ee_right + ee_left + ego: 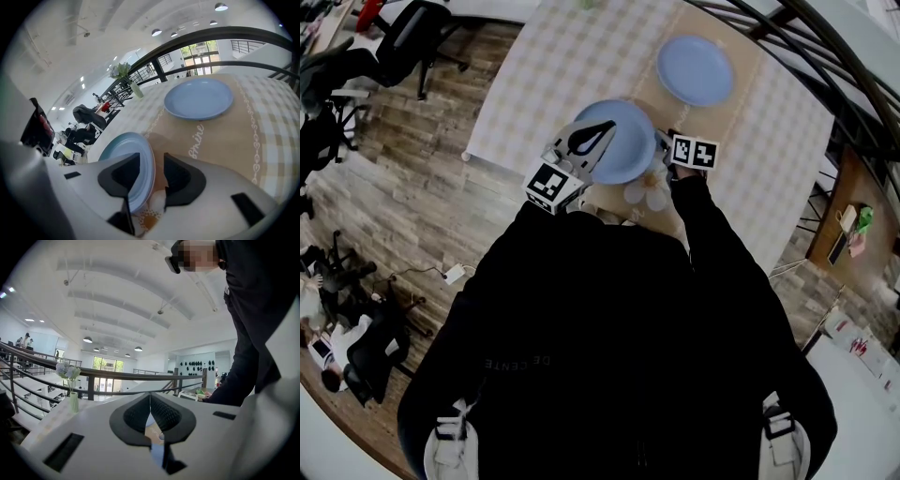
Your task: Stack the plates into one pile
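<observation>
Two round light-blue plates are on the table (pixel 534 84), both along the beige runner (pixel 225 136) that crosses the checked cloth, and they are not stacked. Being round, neither has a long axis. The far plate (pixel 695 70) lies flat and face up on the runner toward the middle of the table, well apart from the other. The near plate (pixel 619 141) is at the runner's end, close to the table edge where the person stands. In the right gripper view it looks tipped: its face turns up and to the left, and one edge stands up off the runner with a shadow beneath it. How steeply it tilts cannot be told. The right gripper (pixel 152 157) points down at that raised edge with its jaws apart and the rim between them. A clear gap separates the rim from the right-hand jaw, while the left-hand jaw overlaps the plate's face, and contact there cannot be made out. The left gripper (pixel 150 395) is held level just beside the near plate's other side, its jaws pressed together with nothing between them. It faces a vase of flowers (pixel 73 399) at the table's far edge by the railing.
</observation>
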